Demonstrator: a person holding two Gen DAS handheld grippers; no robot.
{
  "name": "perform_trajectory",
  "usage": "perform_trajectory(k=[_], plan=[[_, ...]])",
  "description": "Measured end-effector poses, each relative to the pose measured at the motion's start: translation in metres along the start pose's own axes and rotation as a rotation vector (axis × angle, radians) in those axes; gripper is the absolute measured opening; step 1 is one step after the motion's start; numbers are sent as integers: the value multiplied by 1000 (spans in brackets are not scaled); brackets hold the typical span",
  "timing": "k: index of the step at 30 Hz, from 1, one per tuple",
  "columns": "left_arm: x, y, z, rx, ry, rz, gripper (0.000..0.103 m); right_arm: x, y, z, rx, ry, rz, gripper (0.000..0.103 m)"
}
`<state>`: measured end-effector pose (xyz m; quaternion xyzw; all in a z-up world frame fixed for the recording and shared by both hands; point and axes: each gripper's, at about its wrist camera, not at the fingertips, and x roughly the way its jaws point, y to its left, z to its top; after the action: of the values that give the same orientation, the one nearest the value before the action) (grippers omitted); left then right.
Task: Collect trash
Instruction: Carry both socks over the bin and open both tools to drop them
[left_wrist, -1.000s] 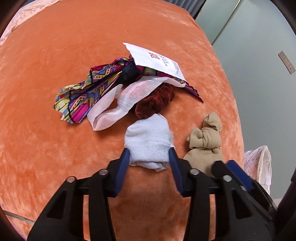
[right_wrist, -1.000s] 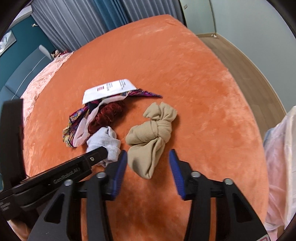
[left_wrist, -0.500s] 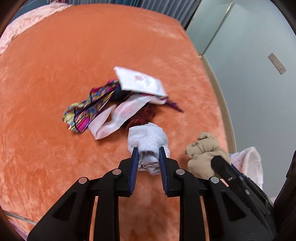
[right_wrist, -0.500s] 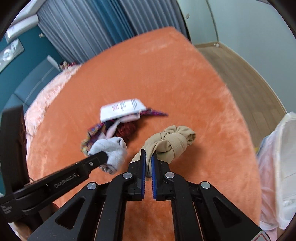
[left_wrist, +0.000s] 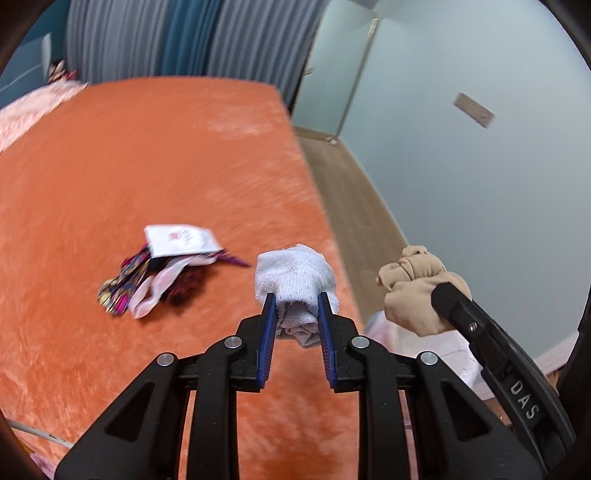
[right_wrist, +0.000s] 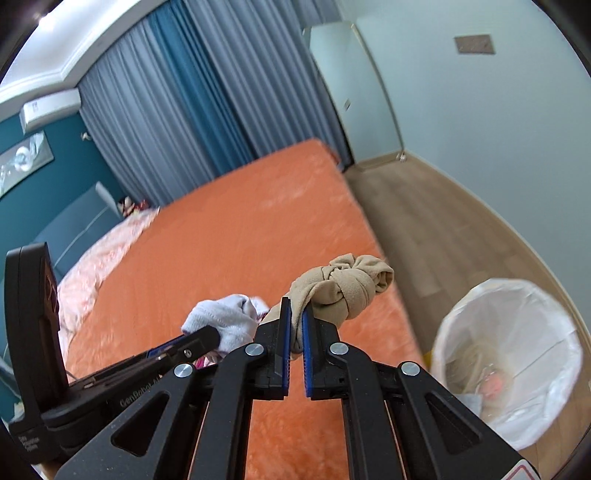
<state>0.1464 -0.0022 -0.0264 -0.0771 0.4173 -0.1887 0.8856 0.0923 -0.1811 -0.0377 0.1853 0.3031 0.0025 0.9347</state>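
Observation:
My left gripper (left_wrist: 294, 301) is shut on a rolled white sock (left_wrist: 295, 280), held in the air above the orange bed (left_wrist: 147, 166). My right gripper (right_wrist: 294, 306) is shut on the tail of a knotted beige stocking (right_wrist: 347, 286), also lifted off the bed. In the left wrist view the beige stocking (left_wrist: 413, 291) hangs at the right in the other gripper. In the right wrist view the white sock (right_wrist: 225, 319) shows at the left. A bin lined with a white bag (right_wrist: 517, 354) stands on the floor beside the bed, below and right of the stocking.
A small heap stays on the bed: a white paper packet (left_wrist: 177, 240), a patterned cloth (left_wrist: 122, 280), a pale wrapper (left_wrist: 155, 291) and a dark red scrunchie (left_wrist: 186, 284). Wooden floor (right_wrist: 443, 236) runs along the bed's right side. Curtains (right_wrist: 184, 110) hang behind.
Both grippers closed, the left on the white sock and the right on the beige stocking, and lifted them off the bed. The views now tilt up toward the room.

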Motion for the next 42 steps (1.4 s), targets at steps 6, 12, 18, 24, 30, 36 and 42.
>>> perform_trajectory(k=[6, 12, 18, 24, 30, 36, 42], plan=[[-16, -52, 3, 86, -28, -57, 21, -50, -28, 17, 25, -99, -32, 5], [-29, -101, 1, 165, -46, -113, 22, -90, -62, 25, 72, -171, -83, 5], [-31, -140, -4, 232, -39, -166, 22, -112, -94, 23, 127, -208, -137, 5], [-29, -166, -9, 281, -31, -197, 22, -126, -113, 18, 165, -234, -172, 5], [-25, -188, -14, 319, -19, -218, 22, -133, -123, 12, 190, -246, -197, 5], [-19, -205, -17, 341, -5, -233, 22, -137, -133, 6, 208, -246, -214, 5], [-12, -214, -21, 359, 11, -244, 22, -137, -137, 1, 223, -241, -224, 5]])
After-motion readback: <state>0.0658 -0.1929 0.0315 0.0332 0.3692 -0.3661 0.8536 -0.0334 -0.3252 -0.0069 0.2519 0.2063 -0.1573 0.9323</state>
